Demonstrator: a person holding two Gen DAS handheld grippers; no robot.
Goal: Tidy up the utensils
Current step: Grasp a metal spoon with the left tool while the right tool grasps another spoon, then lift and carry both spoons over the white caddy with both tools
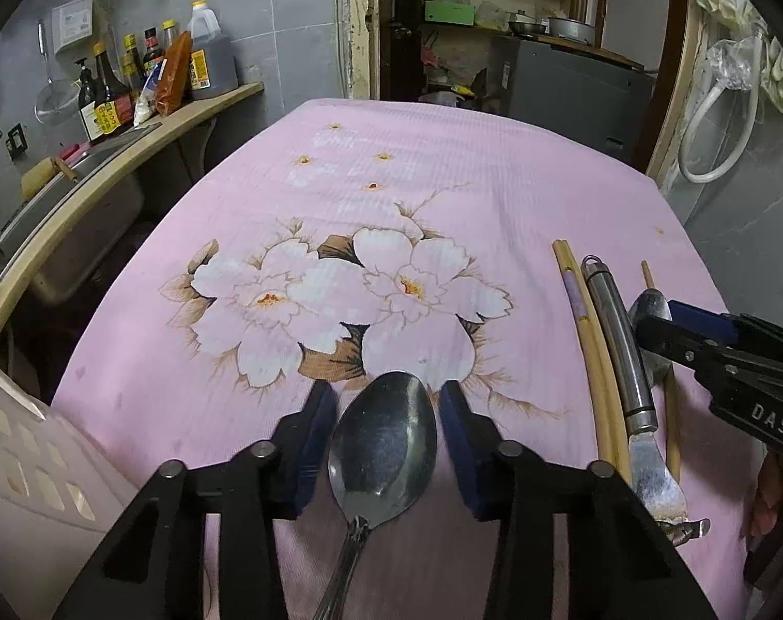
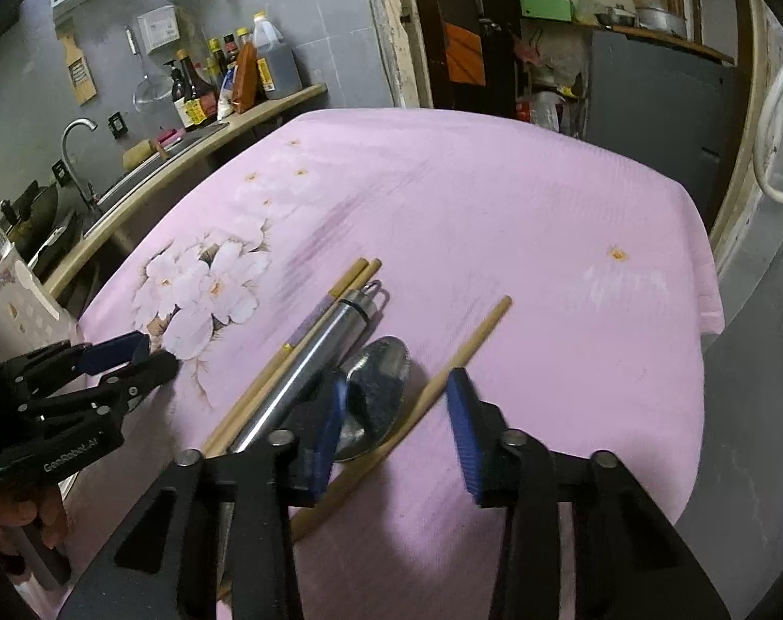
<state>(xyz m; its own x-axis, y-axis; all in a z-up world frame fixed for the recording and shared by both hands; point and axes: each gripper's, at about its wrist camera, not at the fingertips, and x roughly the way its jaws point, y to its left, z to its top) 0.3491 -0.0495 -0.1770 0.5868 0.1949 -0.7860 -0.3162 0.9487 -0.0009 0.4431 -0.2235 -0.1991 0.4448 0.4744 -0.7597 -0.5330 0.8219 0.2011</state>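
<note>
Left wrist view: pink floral tablecloth [image 1: 443, 165] over the table, kitchen counter [image 1: 133, 150] with sauce bottles [image 1: 148, 77] on the far left. Left gripper [image 1: 388, 403] jaws part open, large spoon [image 1: 383, 444] bowl between the pads, slim gaps either side. Right gripper [image 2: 399, 413] jaws part open straddling a single chopstick [image 2: 458, 356] and small spoon [image 2: 378, 387], no visible pinch. Chopstick pair [image 2: 293, 356] and steel-handled peeler [image 2: 308, 367] just beside.

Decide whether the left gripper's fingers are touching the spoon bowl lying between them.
Apart. The left wrist view shows pink cloth on both sides of the spoon bowl, between it and the left gripper's blue fingers.
</note>
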